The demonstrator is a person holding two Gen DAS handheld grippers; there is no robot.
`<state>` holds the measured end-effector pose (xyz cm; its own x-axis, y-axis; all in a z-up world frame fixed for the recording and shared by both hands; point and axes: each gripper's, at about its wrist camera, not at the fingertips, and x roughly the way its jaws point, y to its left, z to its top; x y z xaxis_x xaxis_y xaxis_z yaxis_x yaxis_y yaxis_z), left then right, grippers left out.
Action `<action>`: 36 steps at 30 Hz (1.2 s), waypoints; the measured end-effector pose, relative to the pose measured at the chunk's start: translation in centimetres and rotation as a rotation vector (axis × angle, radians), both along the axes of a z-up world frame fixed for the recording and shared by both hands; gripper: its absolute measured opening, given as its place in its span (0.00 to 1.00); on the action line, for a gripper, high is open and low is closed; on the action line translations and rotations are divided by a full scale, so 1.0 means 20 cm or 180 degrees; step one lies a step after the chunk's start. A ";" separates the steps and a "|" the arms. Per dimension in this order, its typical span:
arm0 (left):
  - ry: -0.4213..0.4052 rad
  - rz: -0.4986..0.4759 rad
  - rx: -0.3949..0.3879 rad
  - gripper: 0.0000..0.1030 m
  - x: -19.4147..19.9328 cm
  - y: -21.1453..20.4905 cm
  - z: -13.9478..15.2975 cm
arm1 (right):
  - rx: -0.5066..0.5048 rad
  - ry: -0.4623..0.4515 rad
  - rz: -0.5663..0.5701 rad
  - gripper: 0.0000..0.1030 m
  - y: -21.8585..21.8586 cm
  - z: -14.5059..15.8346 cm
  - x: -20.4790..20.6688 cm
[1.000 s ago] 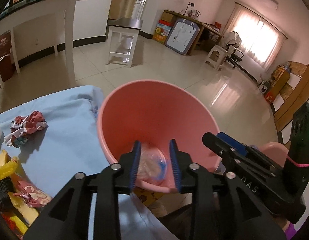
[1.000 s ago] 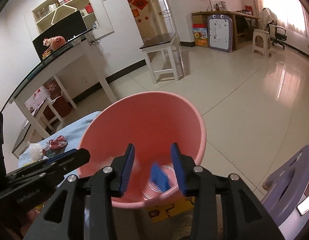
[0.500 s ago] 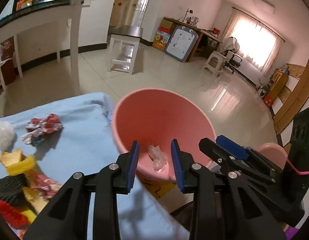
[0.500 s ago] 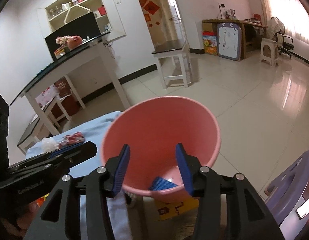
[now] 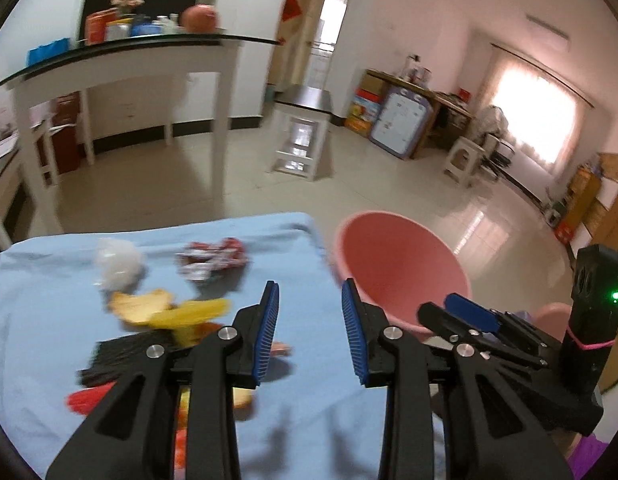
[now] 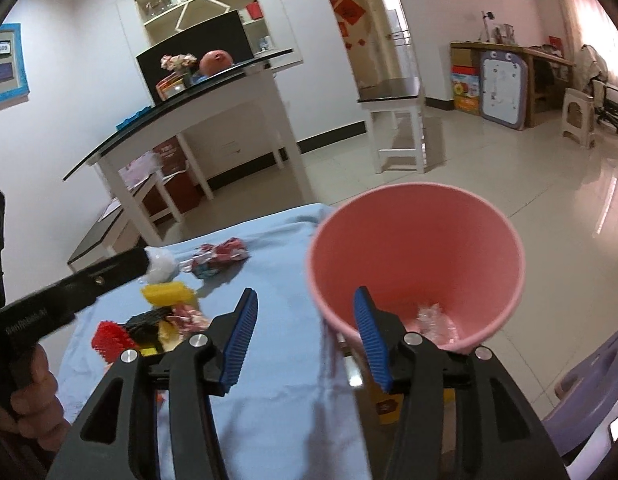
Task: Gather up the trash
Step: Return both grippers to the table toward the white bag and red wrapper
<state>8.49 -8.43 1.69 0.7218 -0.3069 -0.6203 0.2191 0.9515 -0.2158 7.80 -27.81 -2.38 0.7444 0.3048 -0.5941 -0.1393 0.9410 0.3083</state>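
Observation:
The pink bucket point(image 5: 401, 272) stands off the right edge of the blue-clothed table point(image 5: 293, 412). A clear plastic wad point(image 6: 435, 322) lies inside the bucket point(image 6: 417, 256). My left gripper point(image 5: 311, 332) hangs open over the cloth, left of the bucket, with nothing between its pads. My right gripper point(image 6: 305, 340) is over the table edge by the bucket rim; its jaws are opening and hold nothing. On the cloth lie a white wad point(image 5: 119, 260), a red-and-white wrapper point(image 5: 213, 258), yellow peel point(image 5: 169, 312), a black piece point(image 5: 121, 356) and a red piece point(image 6: 109, 338).
A purple plastic stool point(image 6: 589, 376) sits at the lower right beside the bucket. A hand point(image 6: 33, 400) holds the left gripper point(image 6: 137, 260) above the litter. Beyond the table are a glass-topped white counter point(image 6: 197, 120), a small dark-topped table point(image 6: 393, 96) and shiny tiled floor.
Both grippers drew back from over the bucket and swung left toward the table. The clear plastic and a blue scrap left the jaws and dropped into the bucket. The right jaws widened.

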 end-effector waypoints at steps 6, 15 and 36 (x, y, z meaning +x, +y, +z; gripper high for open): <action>0.0063 0.0474 0.0038 0.32 -0.01 0.32 -0.01 | 0.0011 -0.0004 0.0200 0.50 0.16 0.01 0.07; 0.0322 0.0945 -0.0024 0.32 0.13 0.69 -0.12 | -0.0020 0.0062 0.0469 0.55 0.35 -0.01 0.27; 0.0607 0.0939 0.0344 0.20 0.50 0.69 -0.38 | 0.0018 0.0486 0.0795 0.67 0.60 -0.16 0.77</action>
